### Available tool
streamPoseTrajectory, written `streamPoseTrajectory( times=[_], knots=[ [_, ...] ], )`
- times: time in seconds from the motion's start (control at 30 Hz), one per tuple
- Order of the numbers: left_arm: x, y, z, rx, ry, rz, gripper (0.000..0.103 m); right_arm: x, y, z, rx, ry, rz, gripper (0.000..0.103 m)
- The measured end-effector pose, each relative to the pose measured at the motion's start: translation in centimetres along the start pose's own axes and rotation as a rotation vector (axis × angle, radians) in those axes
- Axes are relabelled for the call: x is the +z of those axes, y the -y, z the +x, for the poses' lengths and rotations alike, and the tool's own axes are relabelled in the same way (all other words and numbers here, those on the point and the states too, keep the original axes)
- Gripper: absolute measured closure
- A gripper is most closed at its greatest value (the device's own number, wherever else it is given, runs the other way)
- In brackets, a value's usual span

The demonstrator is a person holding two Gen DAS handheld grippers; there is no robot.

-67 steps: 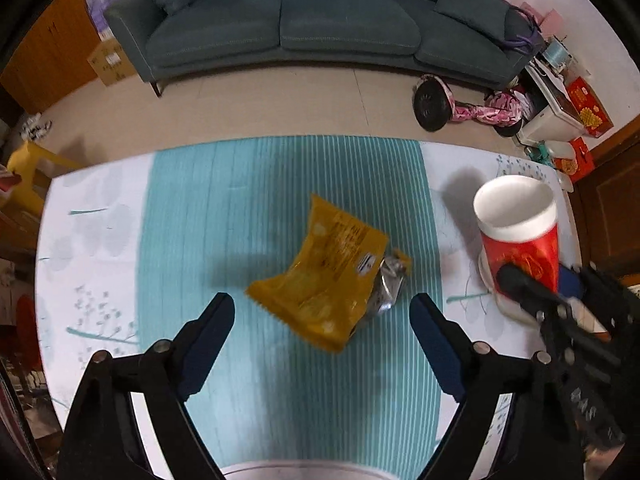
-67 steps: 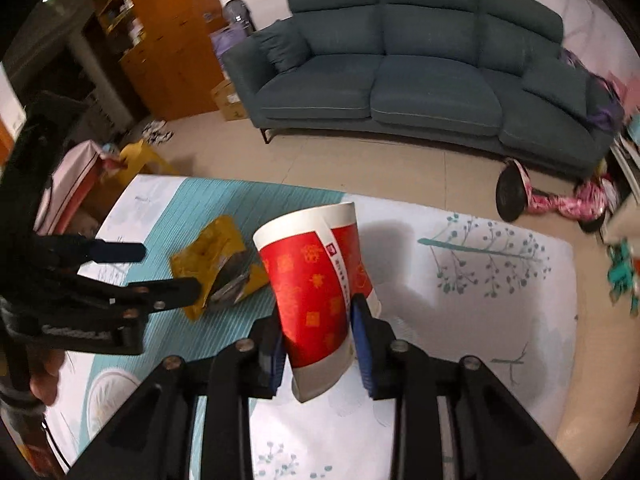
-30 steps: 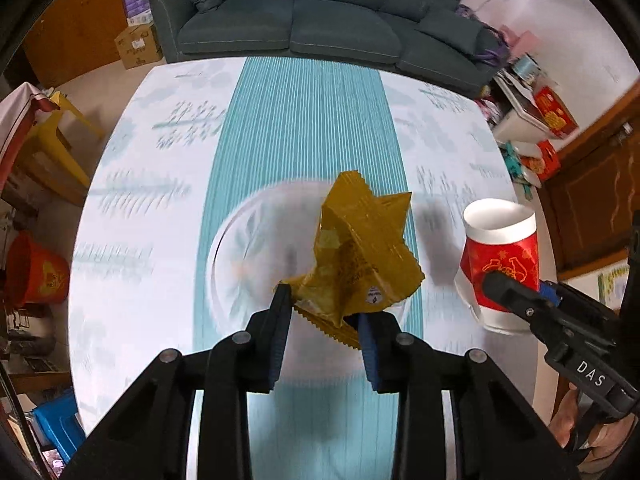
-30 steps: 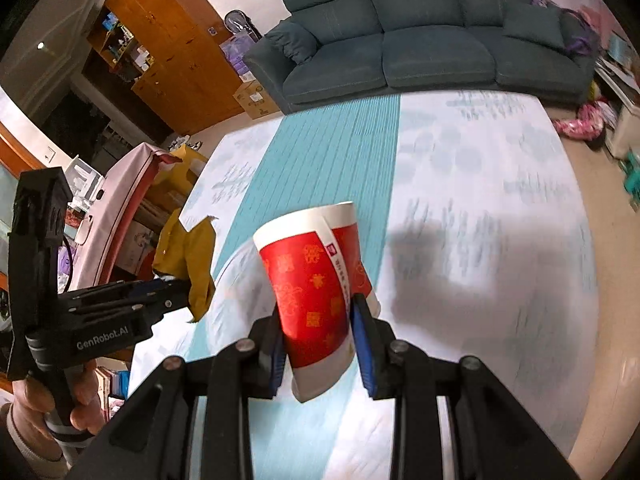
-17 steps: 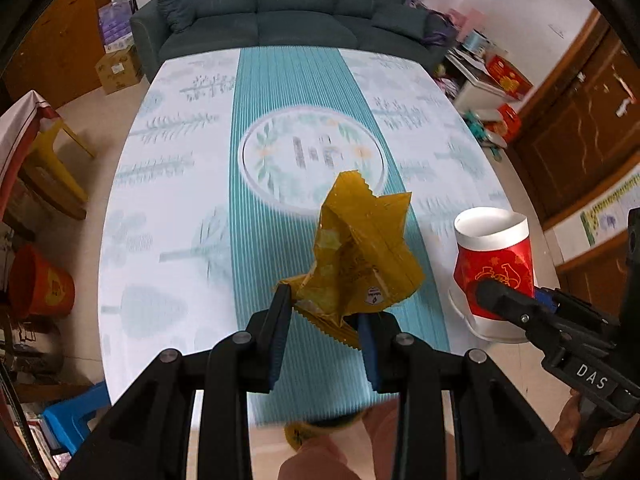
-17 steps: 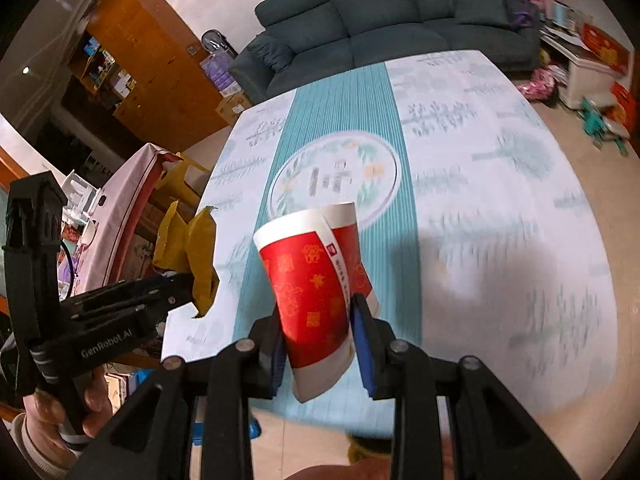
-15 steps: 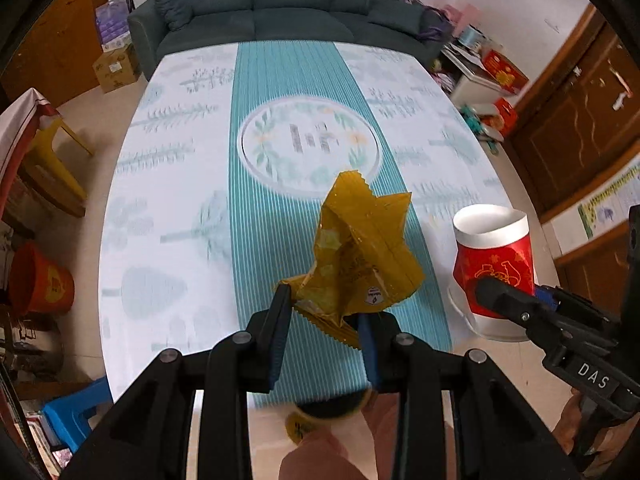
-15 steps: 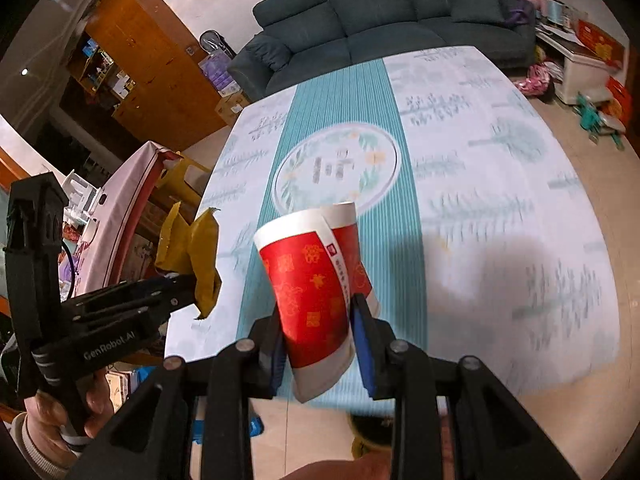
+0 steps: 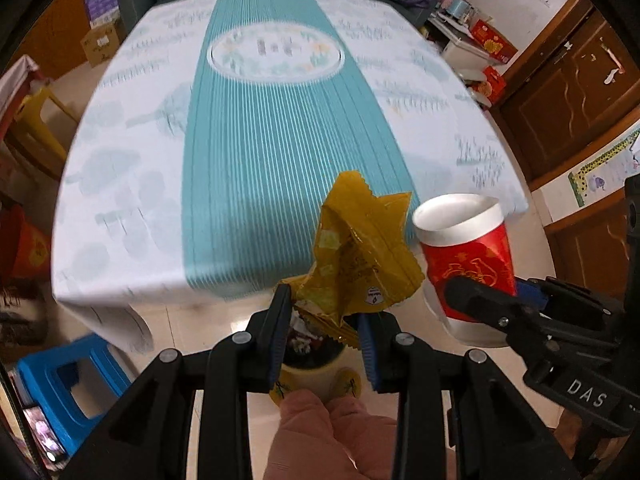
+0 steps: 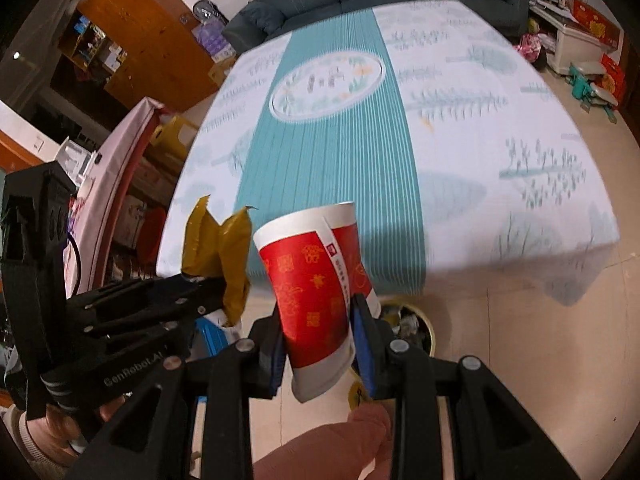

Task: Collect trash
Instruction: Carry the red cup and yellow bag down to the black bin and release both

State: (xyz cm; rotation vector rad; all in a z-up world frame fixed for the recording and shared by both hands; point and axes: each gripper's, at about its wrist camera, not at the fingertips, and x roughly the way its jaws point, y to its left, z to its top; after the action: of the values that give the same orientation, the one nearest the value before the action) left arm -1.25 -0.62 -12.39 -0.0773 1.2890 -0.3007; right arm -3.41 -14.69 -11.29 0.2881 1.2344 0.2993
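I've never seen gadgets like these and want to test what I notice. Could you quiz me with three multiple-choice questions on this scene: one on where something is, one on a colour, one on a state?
1. Where is the waste bin?
A. on the table
B. on the floor below the held items
C. on the sofa

2. What colour is the wrapper in the left gripper?
A. yellow
B. green
C. silver

3. What is the right gripper doing?
A. standing open and empty
B. closed on a paper cup
C. resting on the table

Answers:
1. B: the bin's rim and the rubbish in it show on the tiled floor, under the grippers and past the edge of the table.
2. A: the crinkled wrapper between the blue pads is yellow.
3. B: the pads press on both sides of the red and white cup.
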Motion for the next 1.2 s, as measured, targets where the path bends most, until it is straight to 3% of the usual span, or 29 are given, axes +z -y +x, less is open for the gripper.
streamPoseTrajectory(
  times=[0.17,0.37,0.8,0.97,1.1,1.2],
  knots=[
    [-4.1,0.9,4.2,-0.004,-0.05,-0.05,0.073,-3.6,2.1,3.0,0.017,-0.084,-0.005,0.074],
    [-7.9,0.6,11.6,0.014,-0.111,-0.112,0.073,-7.9,6.4,9.3,0.006,-0.193,0.05,0.074],
    [-11.9,-2.6,28.5,0.077,-0.137,-0.126,0.067,-13.4,15.8,26.5,-0.007,-0.24,0.255,0.068],
    [-12.5,-3.4,32.1,0.084,-0.151,-0.152,0.055,-14.8,17.1,30.4,0.003,-0.252,0.294,0.06],
    [-12.9,-4.8,34.1,0.115,-0.179,-0.181,0.016,-15.2,18.6,32.3,-0.003,-0.266,0.335,0.057],
    [-13.2,-5.8,34.6,0.123,-0.191,-0.2,0.012,-15.2,19.3,32.7,-0.007,-0.27,0.348,0.045]
  ],
)
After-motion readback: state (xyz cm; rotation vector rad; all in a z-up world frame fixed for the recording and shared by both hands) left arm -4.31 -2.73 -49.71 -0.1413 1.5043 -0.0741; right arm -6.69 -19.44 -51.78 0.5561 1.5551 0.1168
